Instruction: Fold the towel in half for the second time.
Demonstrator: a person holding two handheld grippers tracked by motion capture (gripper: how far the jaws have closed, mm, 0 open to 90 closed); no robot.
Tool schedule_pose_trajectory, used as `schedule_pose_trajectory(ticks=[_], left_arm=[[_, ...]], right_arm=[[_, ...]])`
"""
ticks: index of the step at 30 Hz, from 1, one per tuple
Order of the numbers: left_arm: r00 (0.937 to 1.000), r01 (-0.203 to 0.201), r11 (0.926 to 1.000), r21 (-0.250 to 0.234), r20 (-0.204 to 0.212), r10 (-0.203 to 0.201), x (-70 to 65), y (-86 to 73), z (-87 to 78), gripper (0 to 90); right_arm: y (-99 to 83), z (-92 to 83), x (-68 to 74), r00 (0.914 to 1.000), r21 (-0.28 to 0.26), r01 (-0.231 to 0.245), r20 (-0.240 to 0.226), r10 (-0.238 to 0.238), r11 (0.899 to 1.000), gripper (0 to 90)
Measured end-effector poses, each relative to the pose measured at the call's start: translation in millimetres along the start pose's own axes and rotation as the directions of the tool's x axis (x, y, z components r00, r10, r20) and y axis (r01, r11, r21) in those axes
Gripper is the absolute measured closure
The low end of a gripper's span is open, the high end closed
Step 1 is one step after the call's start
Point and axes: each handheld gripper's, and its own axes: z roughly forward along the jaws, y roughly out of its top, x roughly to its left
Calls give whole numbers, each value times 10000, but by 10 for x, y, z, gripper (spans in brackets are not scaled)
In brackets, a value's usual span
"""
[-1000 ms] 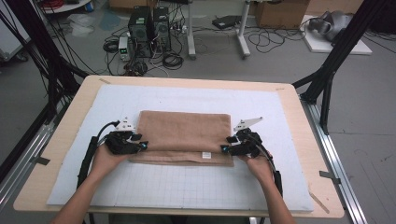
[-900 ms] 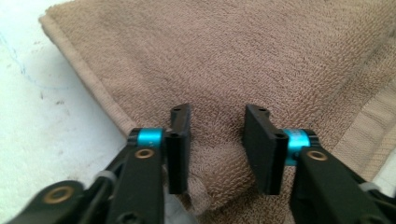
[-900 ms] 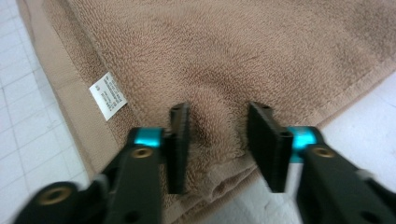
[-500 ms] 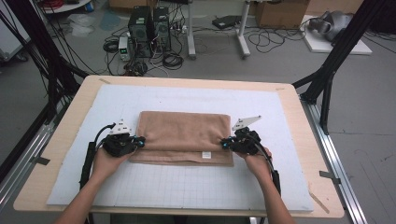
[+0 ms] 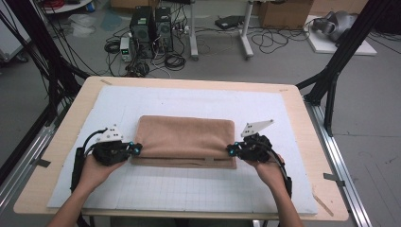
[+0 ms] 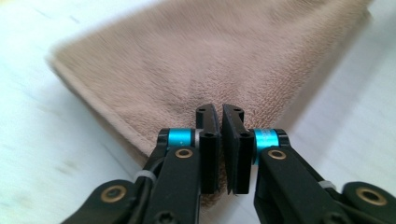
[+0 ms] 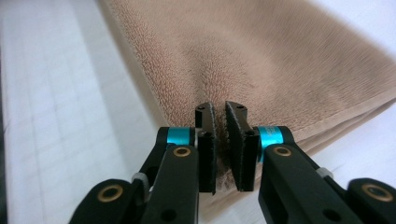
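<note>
A folded brown towel [image 5: 184, 139] lies on the white grid mat [image 5: 189, 189]. My left gripper [image 5: 137, 150] is at its left end and my right gripper [image 5: 230, 150] at its right end, both near the front edge. In the left gripper view the jaws [image 6: 220, 109] are nearly together on the towel's [image 6: 210, 60] hemmed edge. In the right gripper view the jaws [image 7: 219, 108] pinch towel [image 7: 257, 56] pile, which shows between the pads. Both pairs of jaws have just closed and then eased slightly apart, with the towel still between them.
The mat covers most of a wooden table [image 5: 307, 109], with bare wood along its edges. Black frame legs [image 5: 331, 80] stand at the right, and computers and cables [image 5: 151, 33] are on the floor beyond the far edge.
Both grippers' jaws have closed onto the towel's ends. Both hands have risen slightly, and the left one has also shifted a little outward.
</note>
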Motion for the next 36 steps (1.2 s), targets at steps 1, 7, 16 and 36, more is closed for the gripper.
schedule_pose_trajectory(ticks=[1, 7, 16, 36], left_arm=[[10000, 29, 10000, 34, -59, -29, -5, -22, 9, 720], [9985, 473, 9976, -511, -256, -486, 40, -4, 14, 659], [9985, 318, 9990, 322, -457, -304, 8, -189, 209, 672], [9945, 590, 9962, -645, -825, -642, 16, -75, 173, 381]], right_arm=[[-42, 35, 2, 9998, 267, -141, -128, 144, 9995, 692], [-50, 2, -56, 9985, -552, -510, 175, 520, 9972, 611], [-204, 346, 19, 9998, 295, -179, 119, 175, 9994, 609], [-71, 183, -165, 9857, -1022, -1086, 1181, 1205, 9888, 272]])
